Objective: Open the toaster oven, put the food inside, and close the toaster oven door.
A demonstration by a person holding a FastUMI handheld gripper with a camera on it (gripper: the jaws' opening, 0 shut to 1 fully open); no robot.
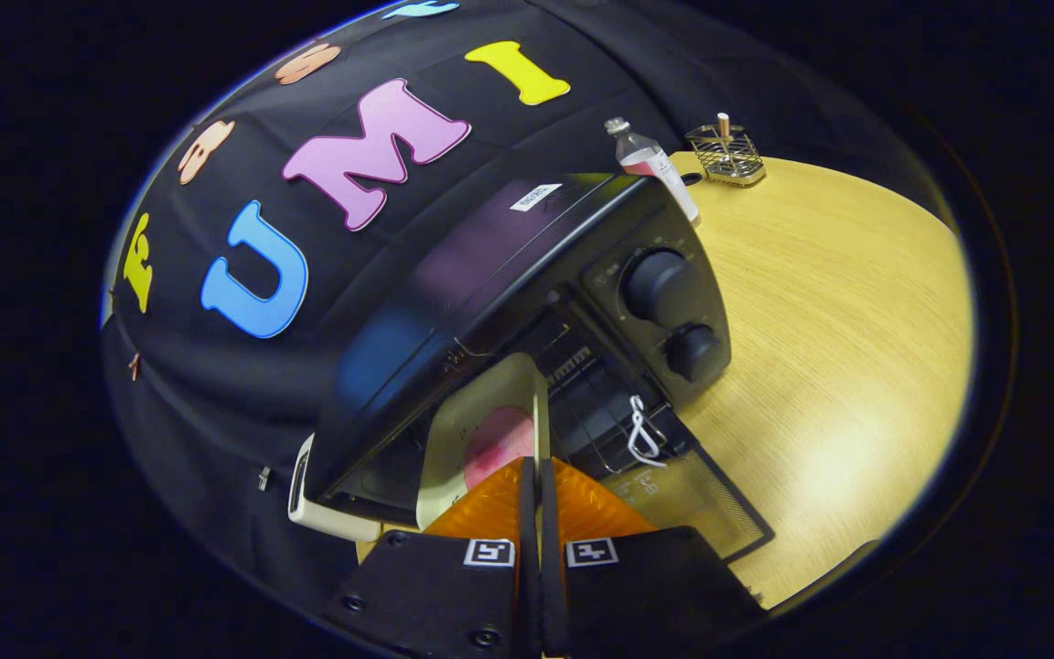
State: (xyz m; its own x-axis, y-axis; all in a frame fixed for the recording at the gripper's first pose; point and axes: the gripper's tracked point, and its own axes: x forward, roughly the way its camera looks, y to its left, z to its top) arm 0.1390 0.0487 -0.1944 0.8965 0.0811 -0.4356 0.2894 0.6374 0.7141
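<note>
Gripper view: the gripper [538,485] has its two fingers pressed together on the edge of a cream plate [481,430] carrying pink food [501,441]. The plate sits in the mouth of the black toaster oven [509,275], whose glass door [692,499] lies open on the wooden table [838,348].

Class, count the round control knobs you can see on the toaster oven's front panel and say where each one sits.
2. The upper knob sits on the toaster oven control panel; the lower knob is just below it. The gripper is shut on the plate.
</note>
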